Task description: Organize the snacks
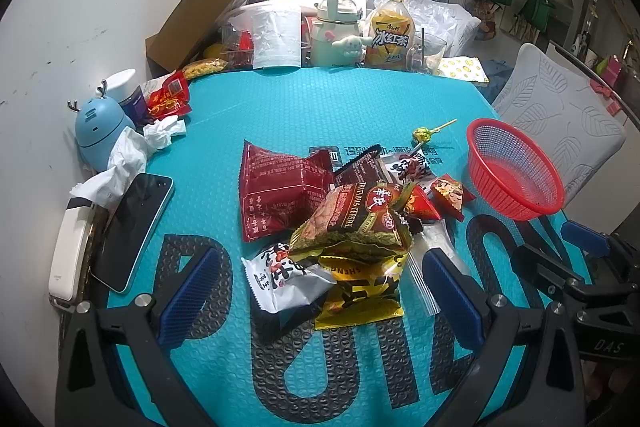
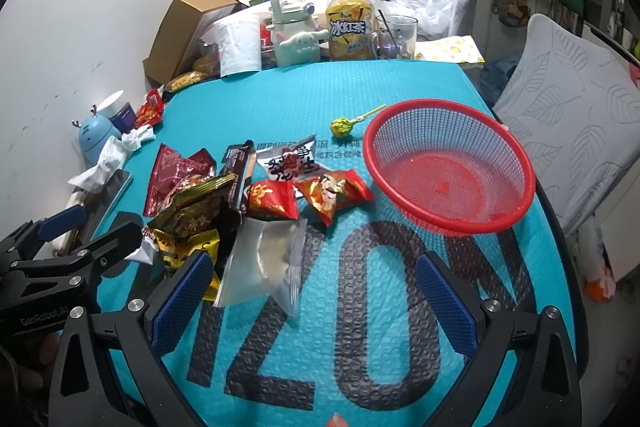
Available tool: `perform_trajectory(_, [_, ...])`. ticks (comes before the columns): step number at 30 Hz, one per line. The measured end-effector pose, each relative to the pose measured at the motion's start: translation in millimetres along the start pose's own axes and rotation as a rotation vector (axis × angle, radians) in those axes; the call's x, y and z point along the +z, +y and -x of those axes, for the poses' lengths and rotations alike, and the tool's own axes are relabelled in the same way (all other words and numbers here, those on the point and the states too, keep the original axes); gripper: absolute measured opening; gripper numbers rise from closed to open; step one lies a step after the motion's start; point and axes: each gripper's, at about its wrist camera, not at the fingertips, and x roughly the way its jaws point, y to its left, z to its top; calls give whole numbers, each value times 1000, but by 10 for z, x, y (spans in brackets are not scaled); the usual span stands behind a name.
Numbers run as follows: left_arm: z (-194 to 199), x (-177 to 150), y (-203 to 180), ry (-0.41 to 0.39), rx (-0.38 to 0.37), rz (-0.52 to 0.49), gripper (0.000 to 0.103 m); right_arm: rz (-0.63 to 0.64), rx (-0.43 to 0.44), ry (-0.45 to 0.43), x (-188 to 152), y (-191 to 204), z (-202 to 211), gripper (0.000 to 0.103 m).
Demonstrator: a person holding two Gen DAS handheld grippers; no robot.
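A pile of snack packets lies on the teal mat: a dark red bag [image 1: 280,195], a green-gold bag [image 1: 356,223], a white packet [image 1: 288,279], small red packets [image 2: 272,201] and a clear zip bag [image 2: 268,263]. A green lollipop [image 2: 342,127] lies apart behind them. An empty red mesh basket [image 2: 452,167] stands to the right and shows in the left wrist view too [image 1: 516,171]. My left gripper [image 1: 320,291] is open, its jaws either side of the near packets. My right gripper [image 2: 316,291] is open and empty over the mat, right of the zip bag.
A phone [image 1: 128,231], tissues [image 1: 120,155] and a blue deer-shaped gadget [image 1: 100,127] lie along the left wall. Paper roll [image 1: 276,39], kettle [image 1: 336,27], tea bottle [image 1: 390,31], glass mug [image 1: 426,53] and cardboard box [image 1: 192,15] crowd the back. A cushioned chair [image 2: 568,115] stands right.
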Motion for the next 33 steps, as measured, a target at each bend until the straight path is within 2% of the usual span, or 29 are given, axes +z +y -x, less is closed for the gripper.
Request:
perform_trajectory(18, [52,13,-13,-9,4,-4,102,-8,16,6,-19,-10,12,103])
perform_trajectory(33, [63,-106,28,2,-5,10,102,-11,46,27,-110,15,-13,103])
